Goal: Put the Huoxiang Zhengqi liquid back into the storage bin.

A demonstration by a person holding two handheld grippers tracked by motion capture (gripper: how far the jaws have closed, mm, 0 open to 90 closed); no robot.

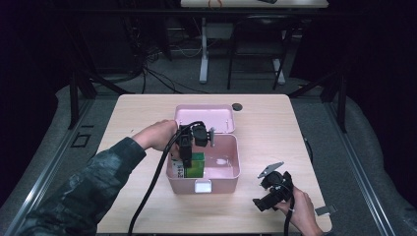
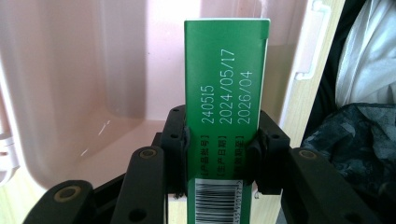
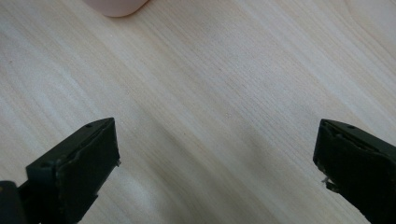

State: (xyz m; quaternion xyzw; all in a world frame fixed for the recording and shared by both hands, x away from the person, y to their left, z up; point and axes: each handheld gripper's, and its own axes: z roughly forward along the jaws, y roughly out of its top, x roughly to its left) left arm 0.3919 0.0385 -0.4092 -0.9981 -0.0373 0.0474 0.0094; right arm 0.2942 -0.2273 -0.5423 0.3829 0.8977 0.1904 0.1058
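- A pale wooden table (image 1: 265, 128) fills the high view; its near edge is cut off.
- A pink box (image 1: 231, 169) sits at the table's centre, its lid (image 1: 205, 118) tipped open behind.
- A green carton (image 2: 224, 79) stands inside the box's left part, its lower end hidden by the jaws.
- The left gripper (image 2: 219, 140) is clamped on the carton's sides.
- The right gripper (image 3: 217, 154) rests spread wide over bare tabletop, near the box's corner.
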